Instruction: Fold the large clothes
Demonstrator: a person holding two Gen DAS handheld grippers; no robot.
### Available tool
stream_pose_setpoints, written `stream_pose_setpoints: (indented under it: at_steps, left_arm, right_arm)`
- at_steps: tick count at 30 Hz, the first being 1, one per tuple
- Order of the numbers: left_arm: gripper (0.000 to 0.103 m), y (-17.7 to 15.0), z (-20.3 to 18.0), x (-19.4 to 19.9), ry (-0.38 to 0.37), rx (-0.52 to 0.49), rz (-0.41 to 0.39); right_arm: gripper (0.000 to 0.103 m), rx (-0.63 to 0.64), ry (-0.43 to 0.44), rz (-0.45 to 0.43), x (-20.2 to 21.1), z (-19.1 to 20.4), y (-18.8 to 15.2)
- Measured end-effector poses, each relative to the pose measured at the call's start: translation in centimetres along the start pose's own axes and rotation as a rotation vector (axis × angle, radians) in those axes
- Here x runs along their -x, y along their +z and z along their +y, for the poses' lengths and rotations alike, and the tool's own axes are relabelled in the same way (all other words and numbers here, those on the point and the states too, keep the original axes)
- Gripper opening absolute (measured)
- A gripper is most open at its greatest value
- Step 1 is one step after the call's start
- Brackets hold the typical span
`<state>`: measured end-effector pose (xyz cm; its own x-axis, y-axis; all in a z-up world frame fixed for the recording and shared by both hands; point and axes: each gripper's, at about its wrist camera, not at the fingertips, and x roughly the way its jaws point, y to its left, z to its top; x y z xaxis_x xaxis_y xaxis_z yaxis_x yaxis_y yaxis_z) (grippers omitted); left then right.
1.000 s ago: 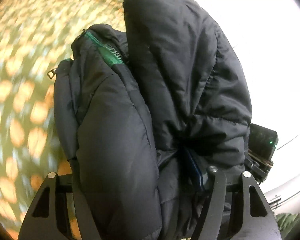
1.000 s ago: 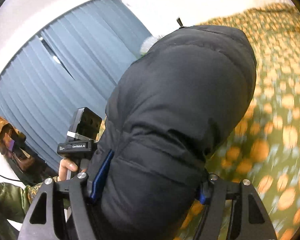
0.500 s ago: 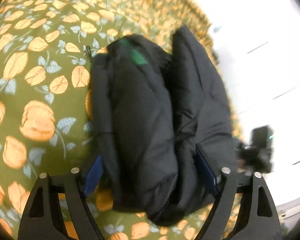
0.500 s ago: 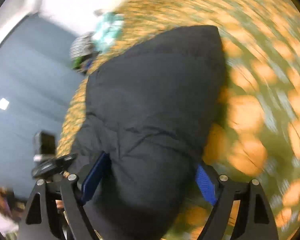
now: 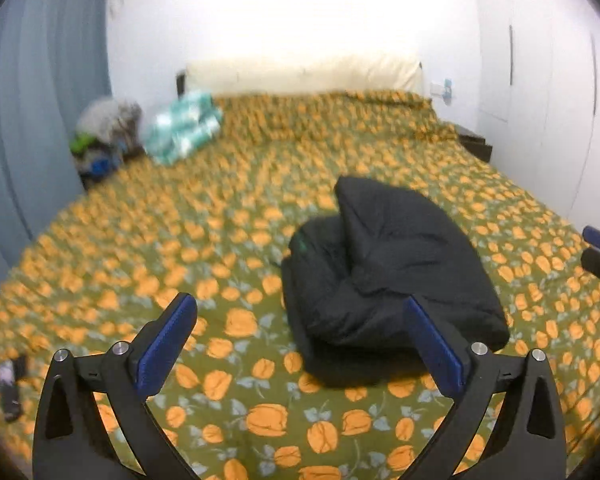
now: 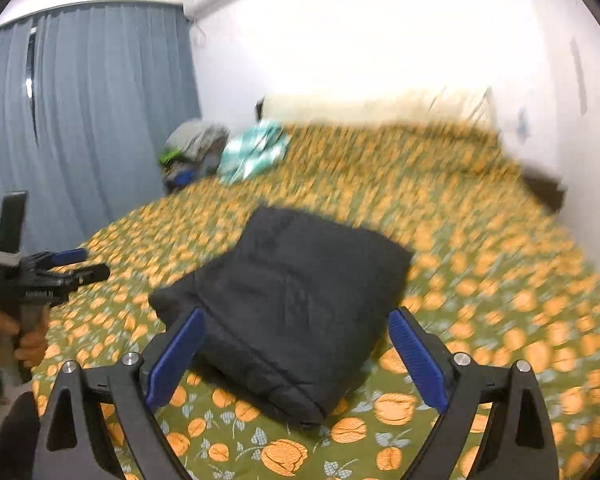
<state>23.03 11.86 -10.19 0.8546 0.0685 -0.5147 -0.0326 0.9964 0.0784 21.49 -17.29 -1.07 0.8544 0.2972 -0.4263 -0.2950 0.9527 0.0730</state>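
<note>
Both claws, opening, hover clear of the folded jacket beyond.

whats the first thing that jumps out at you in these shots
A dark puffy jacket, folded into a thick bundle, lies in the middle of a bed covered in a green sheet with orange flowers. In the foreground of each wrist view, the left gripper and right gripper are opening, blue-padded fingers off the jacket. A teal and white bundle sits near the headboard, by the blue curtain.
</note>
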Motion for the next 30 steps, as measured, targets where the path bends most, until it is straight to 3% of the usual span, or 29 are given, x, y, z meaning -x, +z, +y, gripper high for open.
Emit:
stream_pose_setpoints:
  at_steps: [4,11,15,20,26,30]
  left_arm:
    - [0.103,0.1,-1.2,2.6,-0.026,-0.019,0.018]
    - [0.103,-0.3,-3.1,5.2,0.095,0.002,-0.018]
    - [0.103,-0.4,-3.2,6.2,0.073,0.038,0.025]
    - [0.102,-0.6,-3.6,7.1,0.08,0.036,0.031]
    - [0.103,-1.4,-4.1,7.3,0.111,0.057,0.094]
    - [0.103,-1.8,-4.7,7.8,0.08,0.032,0.128]
  right_arm:
    - [0.1,-0.025,-0.043,0.02,1.5,1.0,-0.2]
    - [0.1,-0.022,-0.108,0.033,4.9,3.2,-1.2]
    - [0.1,0.004,-0.11,0.049,6.5,4.6,-1.5]
    - [0.1,0.048,-0.194,0.094,7.7,6.5,-2.4]
    - [0.1,0.042,-0.189,0.167,8.2,7.8,-3.8]
    - [0.1,0.025,-0.207,0.227,8.4,8.2,-4.2]
